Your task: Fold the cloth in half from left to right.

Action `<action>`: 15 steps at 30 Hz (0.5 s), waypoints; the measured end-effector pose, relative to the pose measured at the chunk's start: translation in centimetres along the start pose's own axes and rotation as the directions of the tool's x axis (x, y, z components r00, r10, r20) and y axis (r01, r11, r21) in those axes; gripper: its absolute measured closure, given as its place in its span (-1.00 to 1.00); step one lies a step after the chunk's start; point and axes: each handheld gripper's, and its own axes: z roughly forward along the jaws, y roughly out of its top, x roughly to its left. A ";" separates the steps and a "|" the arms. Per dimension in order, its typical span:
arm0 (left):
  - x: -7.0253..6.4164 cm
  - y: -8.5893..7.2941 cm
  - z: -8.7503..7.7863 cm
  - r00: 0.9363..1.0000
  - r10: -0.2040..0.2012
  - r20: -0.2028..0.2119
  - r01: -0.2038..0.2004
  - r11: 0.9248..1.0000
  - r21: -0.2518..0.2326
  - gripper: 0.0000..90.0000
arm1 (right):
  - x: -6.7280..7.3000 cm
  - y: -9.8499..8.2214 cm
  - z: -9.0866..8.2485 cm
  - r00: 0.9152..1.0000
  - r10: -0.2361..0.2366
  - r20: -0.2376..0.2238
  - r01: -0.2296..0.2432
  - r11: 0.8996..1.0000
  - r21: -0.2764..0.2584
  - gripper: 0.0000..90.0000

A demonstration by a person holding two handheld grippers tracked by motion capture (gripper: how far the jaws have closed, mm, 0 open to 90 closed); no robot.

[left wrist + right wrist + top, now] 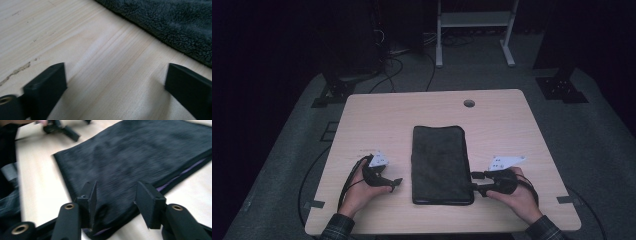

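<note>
Dark grey fleece cloth [442, 164], folded into a long rectangle, lies flat at the middle of the pale wood surface [377, 115], its long sides running away from the person. In the right gripper view a thin purple line shows between the layers along the folded edge.

Left tool [396, 184]: held low over the surface just left of the cloth's near end, clear of it. In the left gripper view its jaws stand wide apart over bare wood with nothing between them; the cloth's fuzzy edge [175, 27] crosses the upper right corner of that view.

Right tool [474, 182]: at the cloth's near right corner, pointing inward at the edge. In the right gripper view its jaws are parted about halfway, and the near corner of the cloth [130, 157] lies below and between them. The fingers [150, 202] do not press on the fabric. That view is blurred, so contact between the left jaw and the cloth cannot be settled.

A round cable hole [469, 103] sits near the far edge of the surface. A white frame [474, 20] stands on the floor beyond it.
</note>
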 end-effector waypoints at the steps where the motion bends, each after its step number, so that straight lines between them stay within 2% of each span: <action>1: 0.1 0.1 -0.1 1.000 0.002 0.001 -0.002 1.000 0.001 -0.76 | -0.4 0.2 0.1 1.000 0.001 0.011 -0.001 1.000 -0.003 0.10; 2: 0.1 0.1 -0.1 1.000 0.001 0.001 -0.001 1.000 0.003 -0.63 | -1.2 0.5 0.4 1.000 0.003 0.031 -0.003 1.000 -0.007 0.08; 3: 0.1 0.2 -0.1 1.000 0.002 0.000 -0.002 1.000 0.000 -0.63 | -1.2 0.5 0.4 1.000 0.003 0.031 -0.003 1.000 -0.007 0.08; 4: 0.2 0.3 -0.1 1.000 0.003 0.002 -0.003 1.000 0.000 -0.48 | -1.9 0.8 0.6 0.999 0.004 0.045 -0.004 1.000 -0.009 0.06; 5: 0.2 0.4 -0.2 1.000 0.002 0.001 -0.002 1.000 0.006 -0.48 | -1.9 0.8 0.6 0.999 0.004 0.045 -0.004 1.000 -0.009 0.06; 8: 0.5 0.9 -0.2 0.999 -0.027 0.020 0.027 1.000 -0.002 -0.26 | -3.0 1.4 1.0 0.997 -0.003 0.078 0.003 1.000 -0.003 0.03; 9: 0.7 1.0 0.0 0.999 -0.036 0.025 0.036 0.999 -0.003 -0.23 | -3.3 1.7 1.1 0.996 -0.002 0.086 0.003 1.000 -0.009 0.03; 12: 1.0 1.6 0.1 1.000 -0.024 0.008 0.024 1.000 0.011 -0.18 | -4.6 2.5 1.6 0.994 0.000 0.113 0.000 1.000 -0.001 0.01; 13: 1.1 1.9 0.1 1.000 -0.027 0.009 0.027 1.000 0.004 -0.10 | -5.4 3.0 2.0 0.992 0.007 0.123 -0.006 1.000 -0.007 0.01; 15: 1.3 2.4 0.1 0.999 -0.043 0.016 0.043 0.999 -0.021 -0.07 | -5.8 3.3 2.2 0.991 0.008 0.132 -0.008 1.000 -0.004 0.00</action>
